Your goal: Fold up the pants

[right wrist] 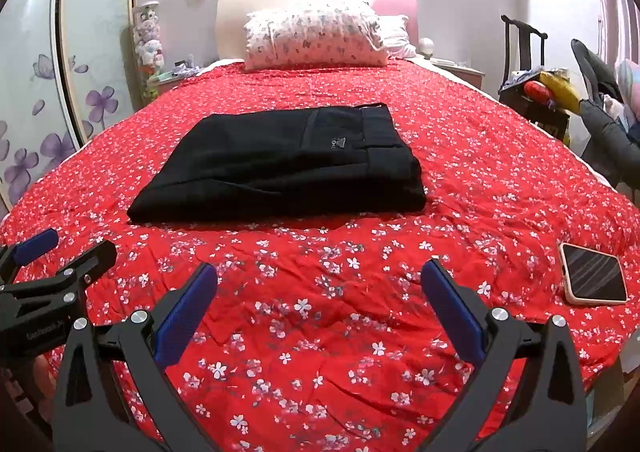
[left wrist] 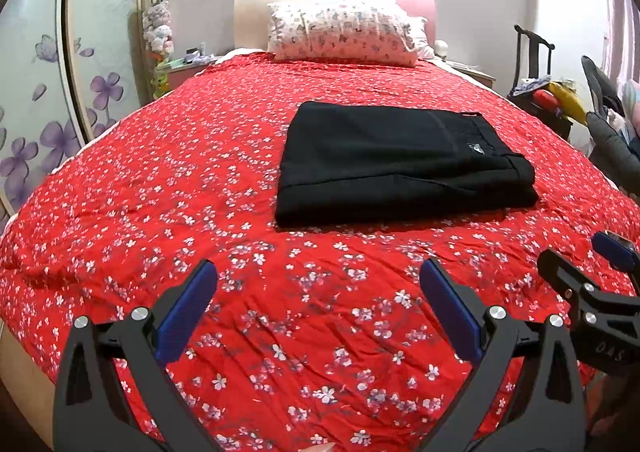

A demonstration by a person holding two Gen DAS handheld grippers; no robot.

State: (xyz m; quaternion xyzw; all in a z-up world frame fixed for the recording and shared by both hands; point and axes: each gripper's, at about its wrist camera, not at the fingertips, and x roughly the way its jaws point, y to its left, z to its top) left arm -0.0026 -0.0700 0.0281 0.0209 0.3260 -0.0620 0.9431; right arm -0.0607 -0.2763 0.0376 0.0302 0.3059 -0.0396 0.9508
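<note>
Black pants (left wrist: 404,163) sit folded mid-bed on the red floral bedspread (left wrist: 200,211), far of both tools. Left gripper (left wrist: 318,308) and right gripper (right wrist: 320,310) are spread, empty. Looks done; if tidying, pinch only the near edge, and avoid the phone (right wrist: 595,279) at right.

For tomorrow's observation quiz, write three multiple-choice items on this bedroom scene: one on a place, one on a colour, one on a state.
1. Where does the phone lie?
A. on the pillow
B. on the bedspread, right of the pants
C. on top of the pants

2. What colour are the pants?
A. black
B. white
C. yellow

3. How do both grippers' jaws stand?
A. shut on the pants
B. shut on the phone
C. open, holding nothing

Answers:
1 B, it rests on the red floral bedspread, apart from the pants.
2 A, the folded bundle is black.
3 C, the left gripper and right gripper show wide gaps over bare bedspread.
</note>
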